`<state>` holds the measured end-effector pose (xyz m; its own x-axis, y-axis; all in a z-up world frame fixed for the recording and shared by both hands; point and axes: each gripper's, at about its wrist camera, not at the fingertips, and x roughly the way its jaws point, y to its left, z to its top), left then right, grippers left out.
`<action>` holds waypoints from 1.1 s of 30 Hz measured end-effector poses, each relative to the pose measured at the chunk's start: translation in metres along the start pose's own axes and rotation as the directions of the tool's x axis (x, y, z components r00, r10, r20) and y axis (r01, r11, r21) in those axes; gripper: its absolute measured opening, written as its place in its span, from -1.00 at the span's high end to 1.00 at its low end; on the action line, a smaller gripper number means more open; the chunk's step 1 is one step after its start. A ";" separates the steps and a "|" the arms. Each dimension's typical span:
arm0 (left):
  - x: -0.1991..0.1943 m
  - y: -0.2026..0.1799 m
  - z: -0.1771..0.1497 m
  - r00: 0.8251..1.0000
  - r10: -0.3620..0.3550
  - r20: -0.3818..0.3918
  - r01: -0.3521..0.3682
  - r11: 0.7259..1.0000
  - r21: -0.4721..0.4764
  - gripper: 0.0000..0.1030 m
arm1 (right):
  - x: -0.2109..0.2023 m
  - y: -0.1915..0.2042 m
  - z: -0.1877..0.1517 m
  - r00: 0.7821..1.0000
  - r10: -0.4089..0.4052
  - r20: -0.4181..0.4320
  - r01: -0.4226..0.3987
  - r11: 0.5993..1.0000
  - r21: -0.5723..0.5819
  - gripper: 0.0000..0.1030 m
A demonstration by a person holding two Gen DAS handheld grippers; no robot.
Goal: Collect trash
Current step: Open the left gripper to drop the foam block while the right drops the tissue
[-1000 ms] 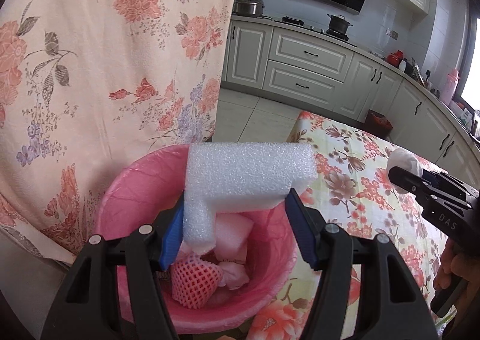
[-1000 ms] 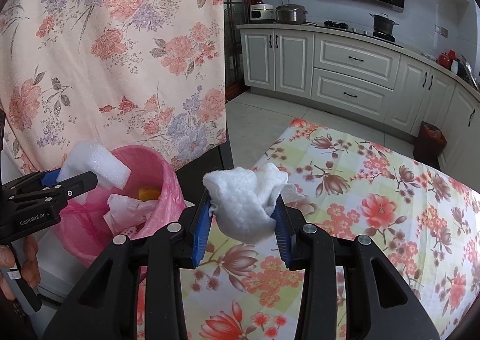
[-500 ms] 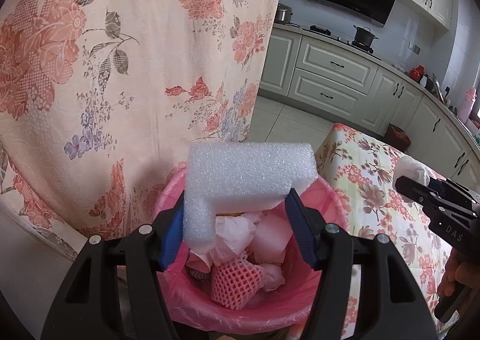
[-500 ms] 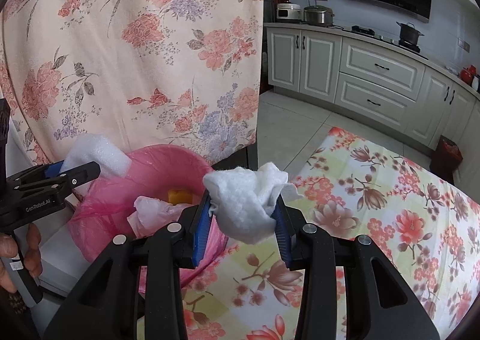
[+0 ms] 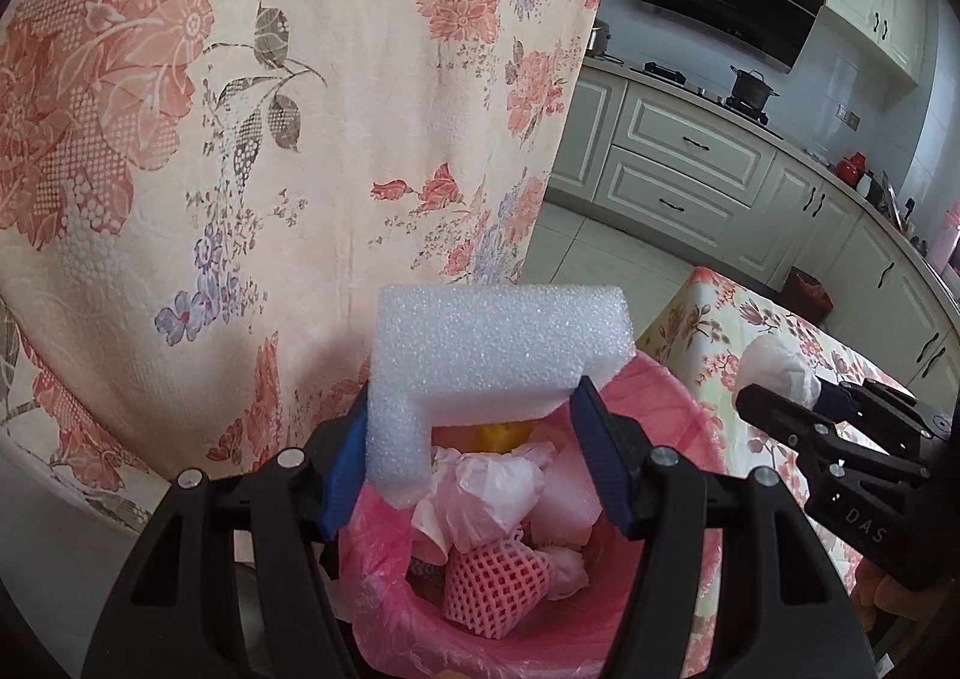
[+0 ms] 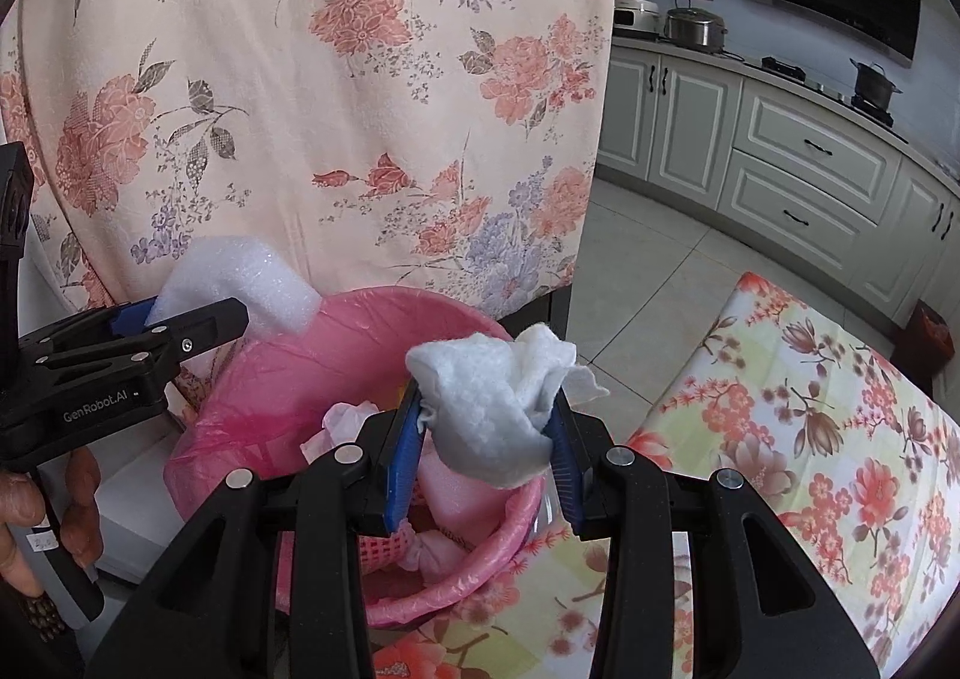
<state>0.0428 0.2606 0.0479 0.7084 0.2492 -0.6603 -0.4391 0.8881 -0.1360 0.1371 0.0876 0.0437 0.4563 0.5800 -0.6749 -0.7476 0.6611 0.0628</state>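
Observation:
My left gripper [image 5: 474, 457] is shut on a white L-shaped foam block [image 5: 480, 361] and holds it above the pink-lined trash bin [image 5: 678, 397]. The bin holds a pink foam net [image 5: 492, 583], crumpled pink bags and something yellow. My right gripper [image 6: 486, 439] is shut on a crumpled white tissue [image 6: 492, 403] over the bin's [image 6: 336, 343] near rim. The left gripper with its foam block [image 6: 240, 283] shows at the left of the right wrist view. The right gripper with its tissue [image 5: 780, 370] shows at the right of the left wrist view.
A floral curtain [image 5: 270, 139] hangs right behind the bin. A table with a floral cloth [image 6: 810, 439] stands to the right of the bin. Kitchen cabinets [image 6: 810, 157] and a stove line the far wall across a tiled floor.
Both grippers have moved left toward the bin with their loads. The bin now lies right under both. The grips are unchanged.

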 end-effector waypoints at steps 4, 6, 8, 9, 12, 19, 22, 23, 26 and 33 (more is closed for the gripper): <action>0.004 0.003 0.004 1.000 0.001 -0.004 -0.002 1.000 -0.010 -0.20 | 0.009 0.003 0.004 1.000 0.007 -0.005 -0.007 1.000 0.000 0.26; 0.007 0.004 0.006 1.000 0.000 -0.006 0.000 1.000 -0.014 -0.20 | 0.013 0.003 0.006 1.000 0.011 -0.007 -0.011 1.000 0.002 0.25; 0.010 0.005 0.007 1.000 -0.002 -0.009 0.001 1.000 -0.014 -0.20 | 0.016 0.002 0.008 1.000 0.015 -0.007 -0.015 1.000 0.012 0.23; 0.011 0.005 0.007 1.000 -0.001 -0.012 0.000 1.000 -0.013 -0.20 | 0.018 0.002 0.009 1.000 0.019 -0.005 -0.018 1.000 0.018 0.22; 0.015 0.005 0.008 1.000 -0.001 -0.021 0.001 1.000 -0.010 -0.20 | 0.021 -0.001 0.012 1.000 0.027 -0.005 -0.027 0.999 0.033 0.14; 0.023 0.009 0.007 0.999 0.014 -0.036 -0.014 1.000 -0.011 -0.44 | 0.026 -0.002 0.014 1.000 0.021 -0.010 -0.021 1.000 0.023 -0.07; 0.021 0.011 0.006 0.999 0.014 -0.035 -0.014 1.000 -0.016 -0.44 | 0.026 -0.004 0.015 1.000 0.014 -0.006 -0.014 0.999 0.029 -0.10; 0.020 0.011 0.005 0.999 0.013 -0.034 -0.014 1.000 -0.016 -0.44 | 0.026 -0.006 0.014 1.000 0.011 -0.005 -0.010 0.999 0.033 -0.11; 0.013 0.011 0.002 1.000 0.013 -0.028 -0.013 1.000 -0.015 -0.46 | 0.022 -0.010 0.013 1.000 0.004 0.003 -0.004 0.999 0.047 -0.11; -0.009 0.006 -0.018 1.000 0.002 -0.025 -0.002 1.000 0.030 -0.62 | -0.001 -0.017 -0.007 0.999 -0.022 0.040 0.018 0.996 0.083 -0.32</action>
<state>0.0238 0.2564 0.0401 0.6934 0.2416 -0.6789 -0.4237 0.8987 -0.1129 0.1462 0.0726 0.0385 0.4913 0.5840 -0.6462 -0.6966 0.7088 0.1109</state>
